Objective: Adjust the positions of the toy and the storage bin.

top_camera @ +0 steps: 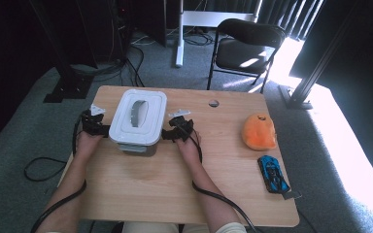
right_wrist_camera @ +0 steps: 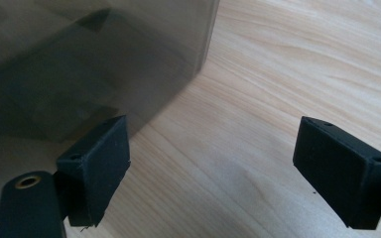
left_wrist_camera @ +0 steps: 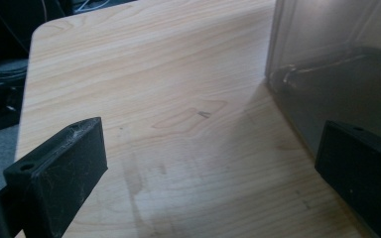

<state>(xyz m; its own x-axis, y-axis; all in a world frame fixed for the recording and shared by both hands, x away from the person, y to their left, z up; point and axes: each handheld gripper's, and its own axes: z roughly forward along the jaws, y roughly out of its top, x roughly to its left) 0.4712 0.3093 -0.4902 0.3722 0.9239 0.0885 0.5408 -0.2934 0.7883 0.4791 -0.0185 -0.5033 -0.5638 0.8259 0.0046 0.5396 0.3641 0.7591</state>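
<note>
A grey bin with a white lid stands on the wooden table, left of centre. My left gripper is at the bin's left side and my right gripper at its right side, both low by the table. In the left gripper view the jaws stand wide open, the gripper above bare wood, with the bin's dark wall just by the right jaw. From the right gripper view its jaws are also wide open, the gripper over the table, the bin's wall beside the left jaw.
An orange soft toy lies at the table's right side, with a blue toy car nearer the front right edge. A small round hole marks the tabletop at the back. A black folding chair stands beyond the table.
</note>
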